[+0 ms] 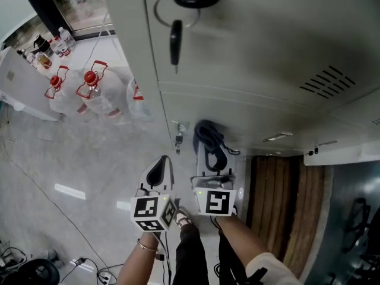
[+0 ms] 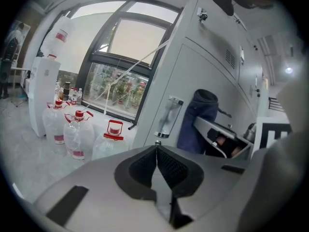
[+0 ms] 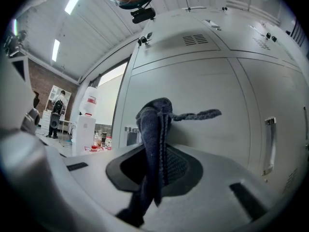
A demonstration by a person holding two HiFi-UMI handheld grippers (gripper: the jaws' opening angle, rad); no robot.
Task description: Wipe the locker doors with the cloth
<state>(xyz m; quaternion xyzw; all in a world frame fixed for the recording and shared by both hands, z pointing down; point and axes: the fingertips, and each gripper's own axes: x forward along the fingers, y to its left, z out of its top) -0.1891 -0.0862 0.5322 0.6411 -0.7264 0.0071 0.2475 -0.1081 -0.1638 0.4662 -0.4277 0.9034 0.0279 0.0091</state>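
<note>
My right gripper (image 1: 212, 166) is shut on a dark blue cloth (image 1: 208, 139), which bunches up against the lower pale grey locker door (image 1: 237, 114). In the right gripper view the cloth (image 3: 153, 129) stands clamped between the jaws (image 3: 157, 166), one corner trailing right along the door (image 3: 203, 86). My left gripper (image 1: 158, 166) hangs just left of it, beside the locker's corner. Its jaws (image 2: 155, 153) are shut with nothing between them. From the left gripper view the cloth (image 2: 197, 122) shows to the right, next to a metal door handle (image 2: 167, 117).
A key on a ring (image 1: 176, 40) hangs from the upper locker door. Several large water bottles with red caps (image 1: 89, 91) stand on the floor at the left, near a white water dispenser (image 2: 41, 95). A wooden panel (image 1: 279, 206) lies at the right.
</note>
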